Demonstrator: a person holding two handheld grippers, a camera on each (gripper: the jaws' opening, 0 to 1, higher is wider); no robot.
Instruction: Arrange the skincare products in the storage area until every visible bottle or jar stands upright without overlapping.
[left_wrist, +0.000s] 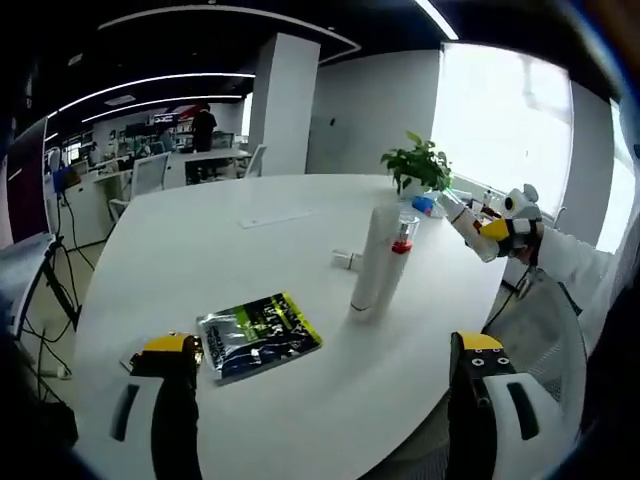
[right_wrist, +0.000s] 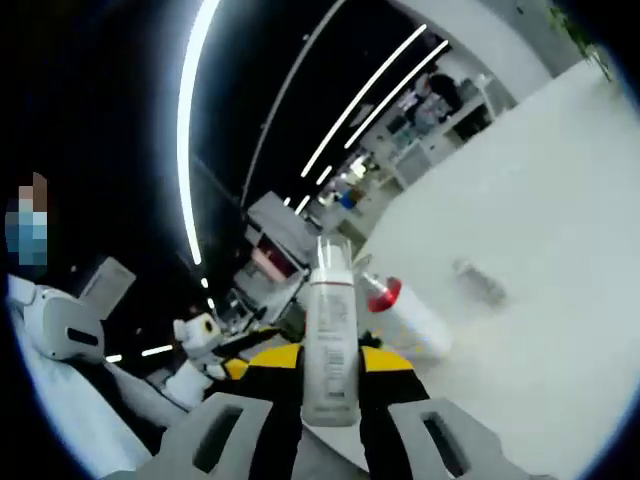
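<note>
Left gripper (left_wrist: 325, 365): jaws spread wide, nothing between them, yellow-tipped fingers (left_wrist: 170, 346) low over the near edge of the round white table (left_wrist: 200, 240). Just beyond the left finger, flat on the table, a glossy sachet (left_wrist: 258, 335) with black and yellow-green print. Further out, toward the middle of the table, a tall white tube (left_wrist: 372, 262) standing upright, and touching it on its right side a smaller clear bottle with a red collar (left_wrist: 402, 240), also upright; contents of either not readable. Left of the tube's base, a small white item (left_wrist: 345, 260) lying on its side, too small to identify. At the far rim, a potted green plant (left_wrist: 420, 165) with a few small items beside it, blurred.

Right gripper (right_wrist: 330, 385): jaws closed around a slim translucent white bottle (right_wrist: 330, 345) with a clear cap and a barcode label, gripped at the lower body between yellow pads, held off the table; fill level impossible to judge through the frosted wall. Seen also in the left gripper view at the table's far right edge, bottle (left_wrist: 462, 215) pointing inward over the rim, gripper (left_wrist: 505, 232) behind it. Beyond the held bottle in the right gripper view, the white tube (right_wrist: 425, 320) and the red collar (right_wrist: 385, 293) close together on the table, with the small item (right_wrist: 480, 280) lying further off. View strongly tilted, so uprightness not judgeable there.
</note>
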